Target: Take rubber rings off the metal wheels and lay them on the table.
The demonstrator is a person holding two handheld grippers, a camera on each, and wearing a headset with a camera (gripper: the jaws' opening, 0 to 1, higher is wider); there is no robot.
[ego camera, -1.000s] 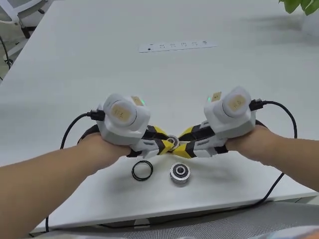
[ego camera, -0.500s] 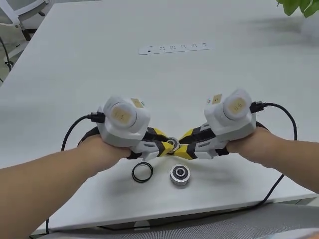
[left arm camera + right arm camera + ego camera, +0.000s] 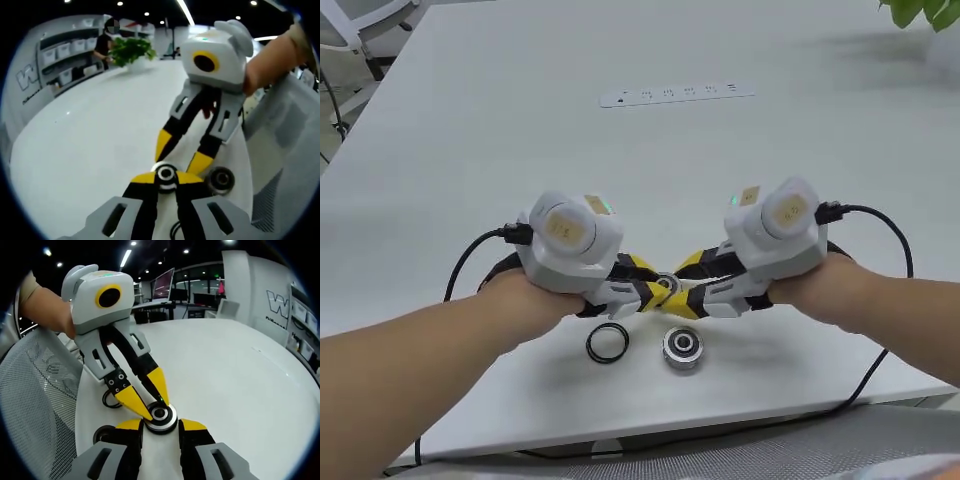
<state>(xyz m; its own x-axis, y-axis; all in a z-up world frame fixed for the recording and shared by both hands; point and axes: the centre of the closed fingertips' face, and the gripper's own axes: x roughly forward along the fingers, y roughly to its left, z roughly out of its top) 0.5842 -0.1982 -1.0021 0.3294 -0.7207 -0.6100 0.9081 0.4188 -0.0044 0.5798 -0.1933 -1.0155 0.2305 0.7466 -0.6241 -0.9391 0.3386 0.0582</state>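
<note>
A small metal wheel (image 3: 667, 286) with a dark rubber rim is held above the table between both grippers, which face each other. My left gripper (image 3: 655, 291) is shut on it from the left, its yellow tips flanking the wheel (image 3: 166, 175). My right gripper (image 3: 679, 294) is shut on the same wheel (image 3: 160, 416) from the right. On the table below lie a loose black rubber ring (image 3: 607, 342) and a second metal wheel (image 3: 681, 346), also in the left gripper view as the second wheel (image 3: 220, 180).
The white table (image 3: 520, 150) stretches far ahead, its front edge just below the ring. A white power strip (image 3: 670, 94) lies mid-table and a green plant (image 3: 918, 10) stands at the far right corner. Black cables (image 3: 465, 262) trail from both grippers.
The right gripper has edged slightly left toward the left gripper. The wheel stays held between them, and the ring and second wheel have not moved.
</note>
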